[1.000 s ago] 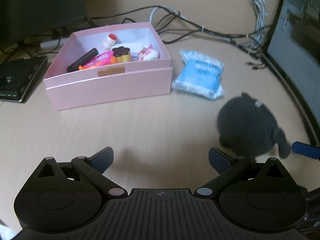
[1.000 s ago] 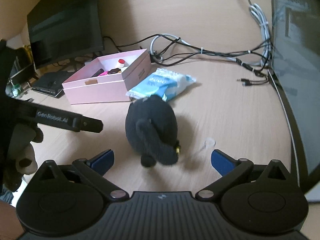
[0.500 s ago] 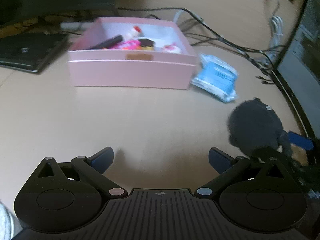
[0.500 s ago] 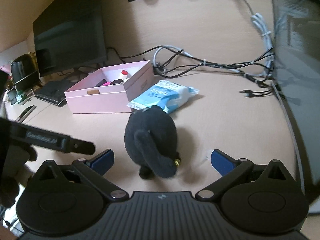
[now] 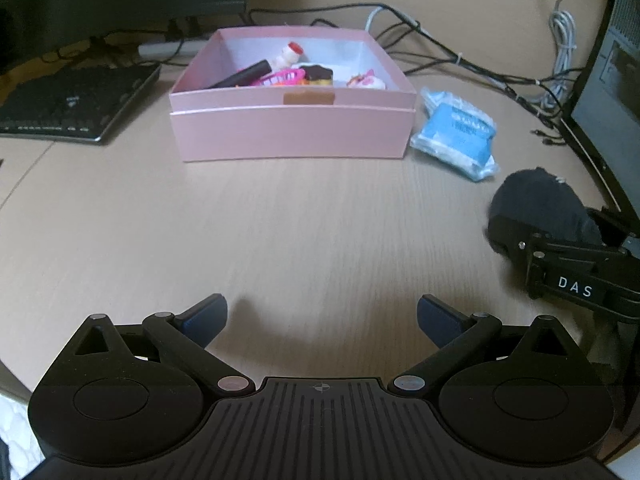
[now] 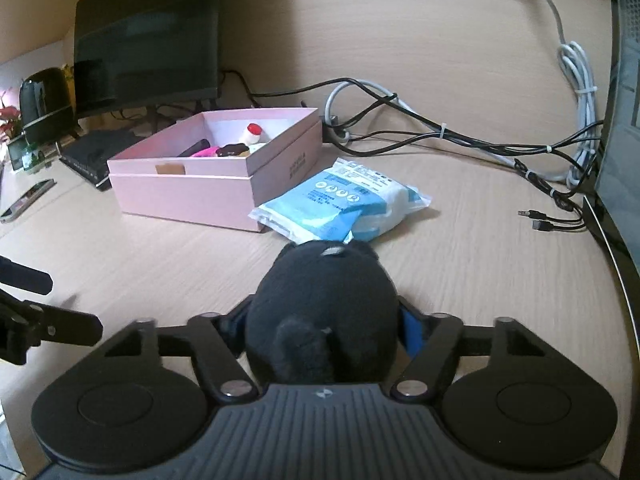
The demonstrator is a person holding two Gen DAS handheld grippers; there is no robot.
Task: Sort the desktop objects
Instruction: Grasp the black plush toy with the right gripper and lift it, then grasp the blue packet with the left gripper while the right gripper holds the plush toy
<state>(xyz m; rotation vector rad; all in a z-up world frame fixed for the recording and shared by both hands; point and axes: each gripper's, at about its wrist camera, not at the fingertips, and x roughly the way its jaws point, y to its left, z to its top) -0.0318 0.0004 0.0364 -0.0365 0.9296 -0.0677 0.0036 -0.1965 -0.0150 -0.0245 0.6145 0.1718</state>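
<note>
A black plush toy sits on the wooden desk, and my right gripper is shut on its sides. The toy also shows in the left wrist view, with the right gripper around it. A pink box holds several small items, among them a white bottle with a red cap and a chocolate donut. A blue-and-white packet lies right of the box. My left gripper is open and empty over bare desk in front of the box.
A black keyboard lies left of the box. Cables run along the back of the desk. A monitor stands behind the box and another screen stands at the right edge. A phone lies far left.
My right gripper moved forward and closed on the black plush toy. My left gripper swung so the box now sits straight ahead, and stayed open.
</note>
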